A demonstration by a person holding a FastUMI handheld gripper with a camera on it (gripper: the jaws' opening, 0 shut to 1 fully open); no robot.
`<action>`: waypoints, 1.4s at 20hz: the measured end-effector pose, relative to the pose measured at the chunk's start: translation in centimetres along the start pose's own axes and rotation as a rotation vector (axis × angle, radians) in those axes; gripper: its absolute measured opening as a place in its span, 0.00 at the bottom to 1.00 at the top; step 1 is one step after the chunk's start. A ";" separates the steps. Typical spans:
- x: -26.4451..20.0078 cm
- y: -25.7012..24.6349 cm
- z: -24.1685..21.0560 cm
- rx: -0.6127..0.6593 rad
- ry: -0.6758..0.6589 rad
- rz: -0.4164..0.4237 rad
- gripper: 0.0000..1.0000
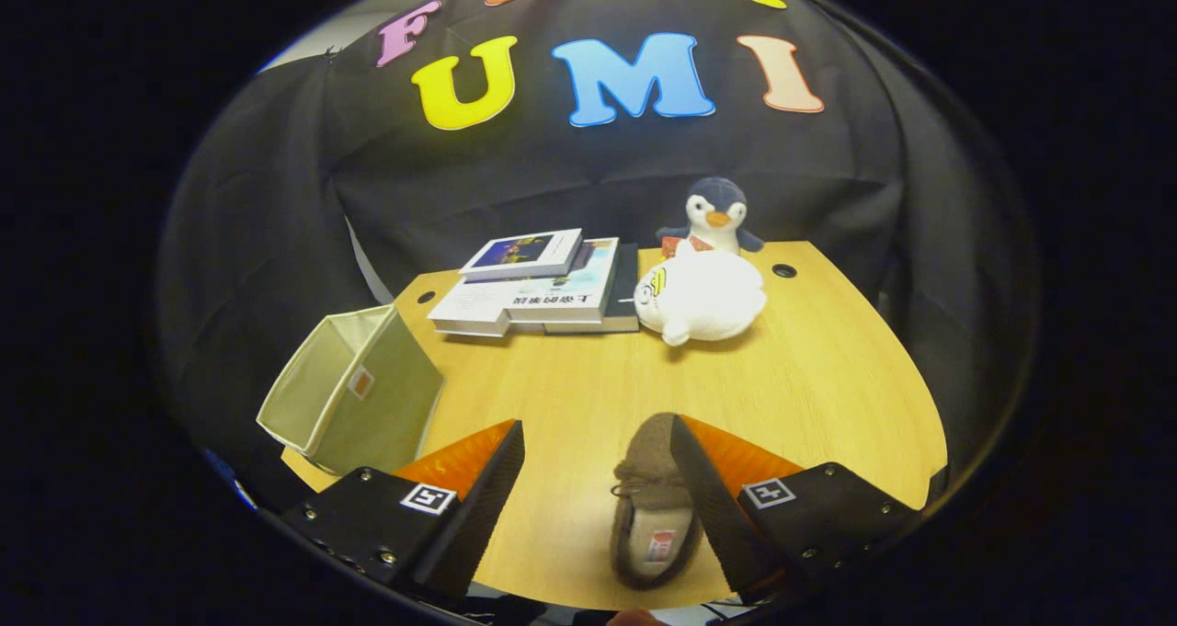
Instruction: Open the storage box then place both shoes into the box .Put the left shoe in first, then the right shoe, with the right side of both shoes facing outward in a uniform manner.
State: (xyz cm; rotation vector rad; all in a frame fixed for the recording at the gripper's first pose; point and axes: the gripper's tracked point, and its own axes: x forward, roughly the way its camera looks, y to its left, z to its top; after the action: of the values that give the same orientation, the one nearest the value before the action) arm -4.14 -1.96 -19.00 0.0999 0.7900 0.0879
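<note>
Black cloth forms the booth wall behind a light wood-grain table point(809, 378) with a curved near edge and two dark cable holes near its far edge.

At the table's left edge stands a pale fabric storage box point(354, 392), tipped so its open mouth faces up and to the left. Its interior shows empty. A small white tag with an orange patch sits on the side facing the gripper; its print is too small to read.

Toward the far left of the table lies a stack of books point(542, 290). One white cover carries printed characters, seen upside down and not legible with certainty. A smaller book with a dark picture on its cover lies on top.

Just right of the books rests a white plush toy point(703, 297) with a yellow mark on its side. Behind it, at the far edge, a blue-grey penguin plush point(715, 214) sits upright.

Near the front edge lies one brown shoe point(655, 506), toe pointing away, with a lace bow and a small red-and-white insole label, unreadable.

Gripper point(596, 438): fingers spread wide, holding nothing. The shoe lies between them, close against the right finger; contact cannot be confirmed. Each finger mount bears a square black-and-white marker.
</note>
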 end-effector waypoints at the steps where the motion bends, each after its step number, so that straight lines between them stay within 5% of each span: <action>1: -0.1 -1.1 -0.8 -0.008 0.008 -0.015 0.98; 9: 0.8 -7.5 -8.2 -0.055 0.145 -0.117 0.98; 19: 5.1 -8.7 -11.6 -0.038 0.266 -0.113 0.88; 23: 6.1 -9.1 -12.3 0.026 0.311 -0.128 0.53; 26: 6.3 -8.6 -12.6 0.085 0.341 -0.127 0.15; 28: 6.0 -9.1 -12.4 0.091 0.340 -0.159 0.15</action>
State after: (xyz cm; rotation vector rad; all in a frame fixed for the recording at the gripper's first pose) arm -8.42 -9.61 -33.05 0.1097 1.1390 -0.0848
